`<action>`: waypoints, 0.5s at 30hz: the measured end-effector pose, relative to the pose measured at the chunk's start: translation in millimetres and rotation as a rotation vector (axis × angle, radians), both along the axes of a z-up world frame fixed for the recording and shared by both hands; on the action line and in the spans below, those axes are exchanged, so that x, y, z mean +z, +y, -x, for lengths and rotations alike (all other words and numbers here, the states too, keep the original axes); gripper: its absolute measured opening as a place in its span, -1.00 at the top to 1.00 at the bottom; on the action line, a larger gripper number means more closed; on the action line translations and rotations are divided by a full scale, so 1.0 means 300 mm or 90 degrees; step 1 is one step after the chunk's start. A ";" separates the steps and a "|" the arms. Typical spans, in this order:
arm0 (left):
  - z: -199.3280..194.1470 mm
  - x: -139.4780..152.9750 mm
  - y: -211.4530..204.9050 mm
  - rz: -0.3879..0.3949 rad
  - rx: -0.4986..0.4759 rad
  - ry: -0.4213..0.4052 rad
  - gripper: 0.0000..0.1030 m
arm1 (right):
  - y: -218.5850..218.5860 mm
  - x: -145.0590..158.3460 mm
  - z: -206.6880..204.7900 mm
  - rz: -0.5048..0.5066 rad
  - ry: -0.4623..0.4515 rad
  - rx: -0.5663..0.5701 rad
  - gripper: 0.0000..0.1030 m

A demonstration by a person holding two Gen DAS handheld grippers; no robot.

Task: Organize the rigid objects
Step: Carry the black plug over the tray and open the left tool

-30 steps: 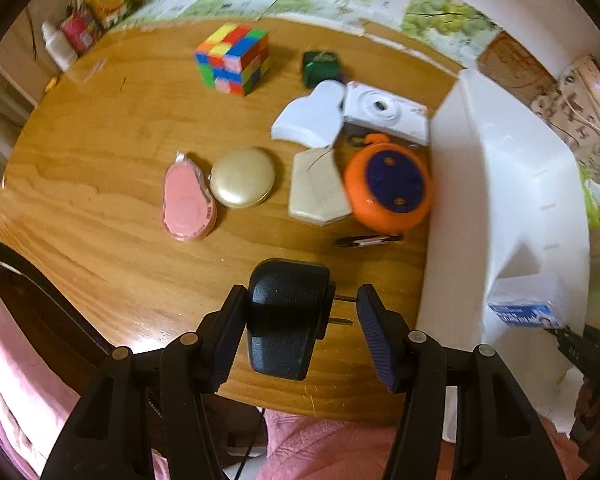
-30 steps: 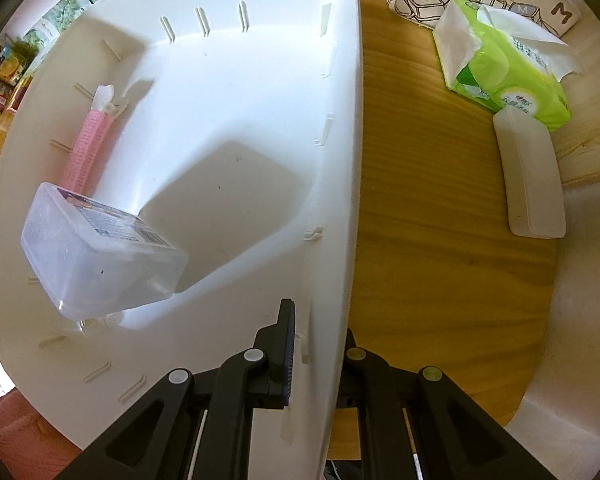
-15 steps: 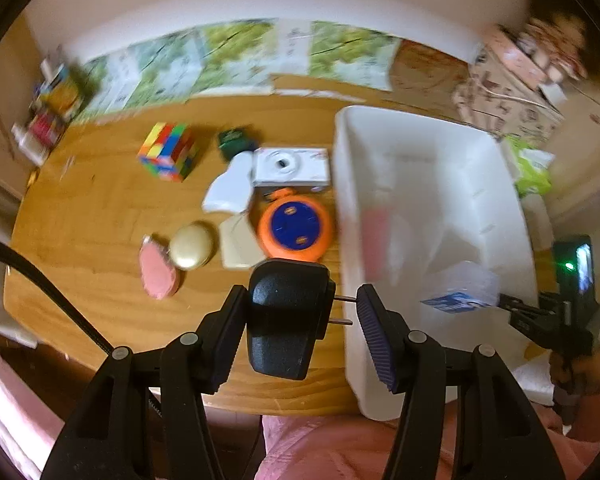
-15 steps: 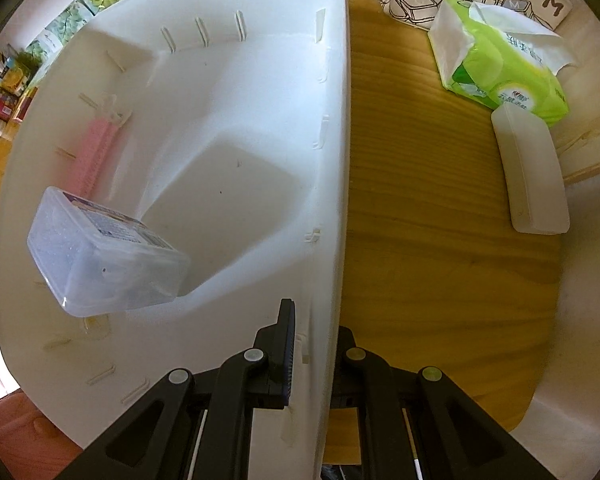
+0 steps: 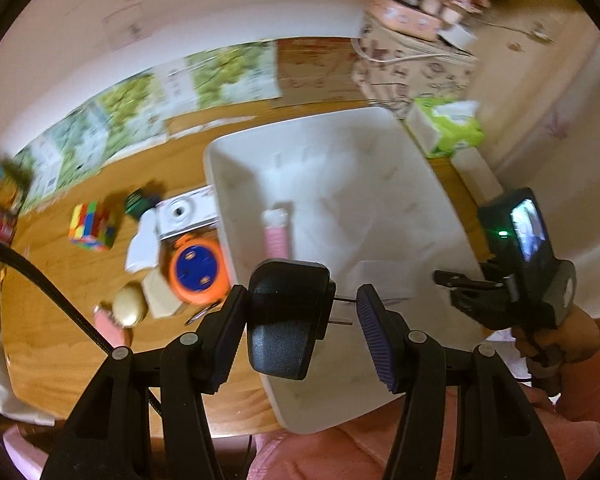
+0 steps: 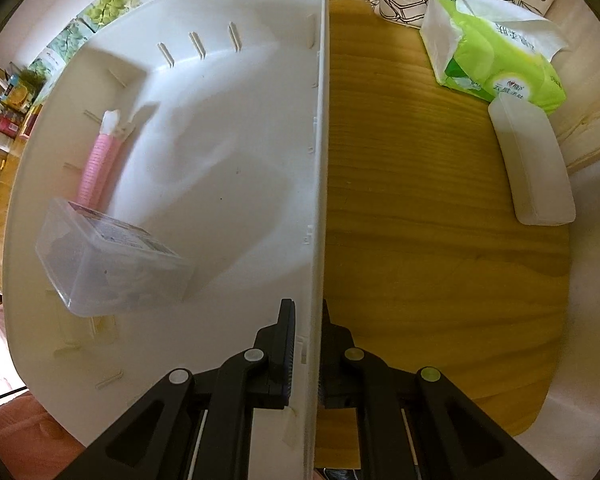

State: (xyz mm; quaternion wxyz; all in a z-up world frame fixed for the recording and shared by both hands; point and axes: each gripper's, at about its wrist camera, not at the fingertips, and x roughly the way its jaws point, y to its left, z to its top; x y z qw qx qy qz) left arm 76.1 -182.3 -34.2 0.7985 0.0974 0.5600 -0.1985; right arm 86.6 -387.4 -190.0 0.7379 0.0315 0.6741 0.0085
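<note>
Left wrist view: left gripper (image 5: 300, 316), lower centre, jaws set wide yet bearing a black plug adapter (image 5: 286, 320) against the left finger, its prongs pointing at the right pad. White bin (image 5: 416, 184), centre right, holds a pink tube (image 5: 276, 234). On the wooden table (image 5: 56, 280), left of frame: colour cube (image 5: 93, 227), white camera (image 5: 184, 213), orange round device (image 5: 196, 272), gold disc (image 5: 130, 309). Right gripper (image 5: 444, 278), right edge.

Right wrist view: right gripper (image 6: 306, 332), bottom centre, jaws closed tight on the bin (image 6: 220, 160) wall. Inside, left: clear plastic box (image 6: 108, 260), pink tube (image 6: 98, 168). Upper right: green tissue pack (image 6: 496, 52), white case (image 6: 534, 164).
</note>
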 end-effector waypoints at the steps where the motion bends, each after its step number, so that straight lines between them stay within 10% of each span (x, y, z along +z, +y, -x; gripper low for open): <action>1: 0.001 0.000 -0.019 0.003 -0.011 0.000 -0.16 | -0.003 0.001 0.001 0.000 0.000 0.001 0.83; 15: 0.032 -0.052 -0.160 0.016 -0.071 0.025 -0.17 | -0.038 0.003 -0.018 -0.015 0.011 0.004 0.83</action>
